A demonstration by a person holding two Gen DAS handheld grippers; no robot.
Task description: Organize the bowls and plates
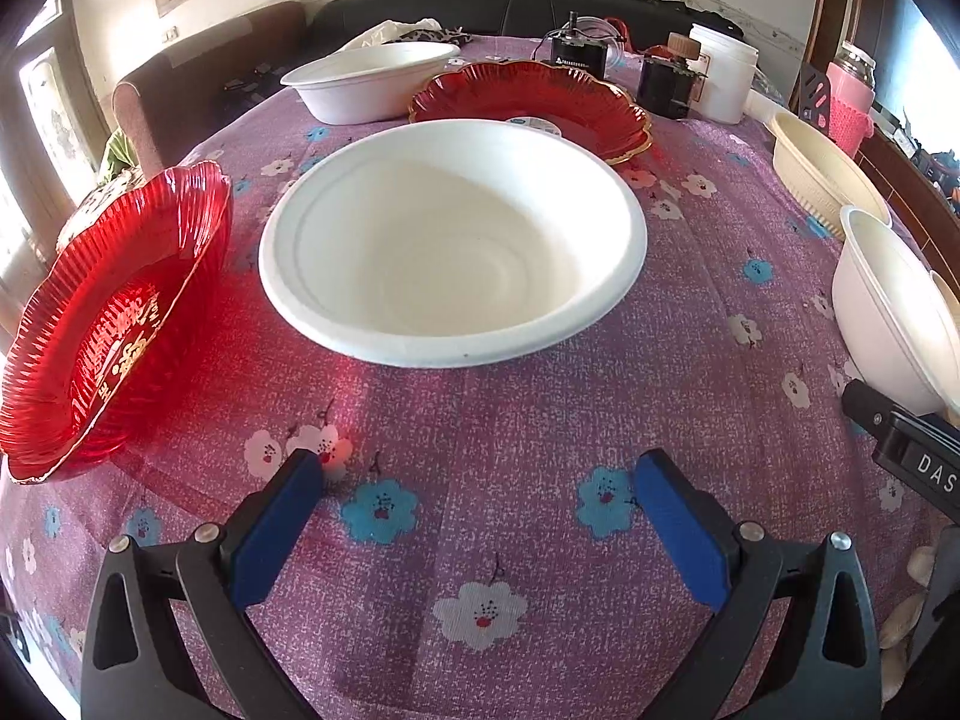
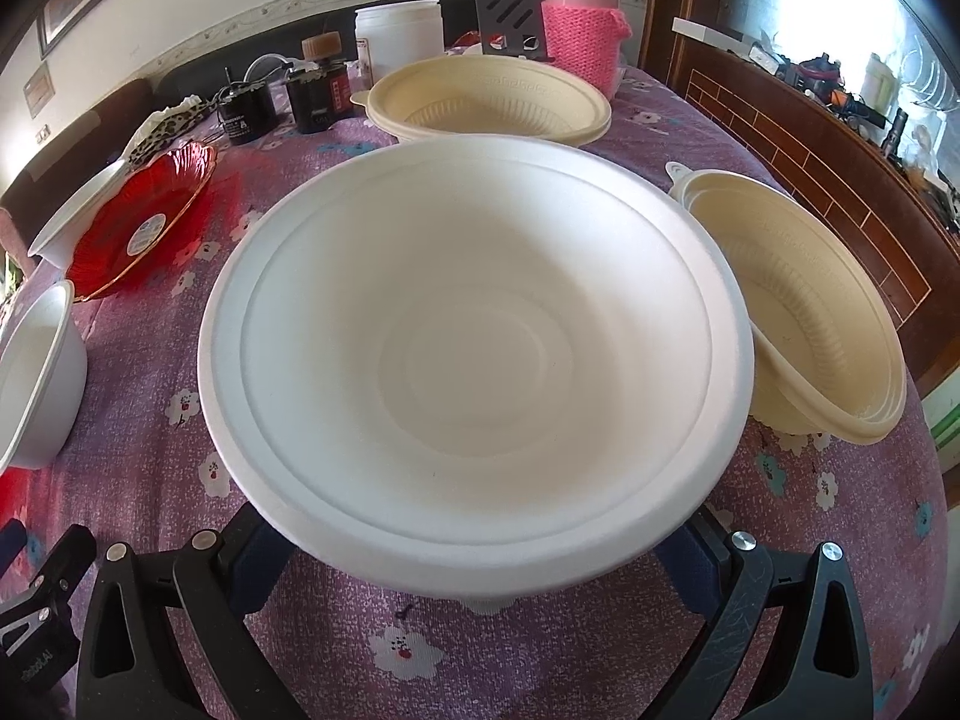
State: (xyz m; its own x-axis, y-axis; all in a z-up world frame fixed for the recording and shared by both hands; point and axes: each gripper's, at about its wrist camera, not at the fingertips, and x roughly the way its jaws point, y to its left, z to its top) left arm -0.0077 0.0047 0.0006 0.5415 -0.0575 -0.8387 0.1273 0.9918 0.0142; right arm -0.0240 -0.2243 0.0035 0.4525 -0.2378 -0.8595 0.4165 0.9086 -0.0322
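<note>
Purple floral tablecloth (image 1: 480, 408) under all dishes. Left gripper (image 1: 480, 480): blue pads spread, empty, just short of centre white bowl (image 1: 450, 240). Right gripper (image 2: 480, 546): fingers spread either side of white bowl (image 2: 474, 360); contact not discernible. Red plates (image 1: 108, 324) to left.

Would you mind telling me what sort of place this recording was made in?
Probably a home living or dining room: a table under a floral tablecloth, a dark sofa behind it, and a pink flask among household clutter.

Both wrist views look low and forward over the floral tablecloth (image 1: 480, 420), sharing the gold-rimmed red plate (image 1: 534, 99).
</note>
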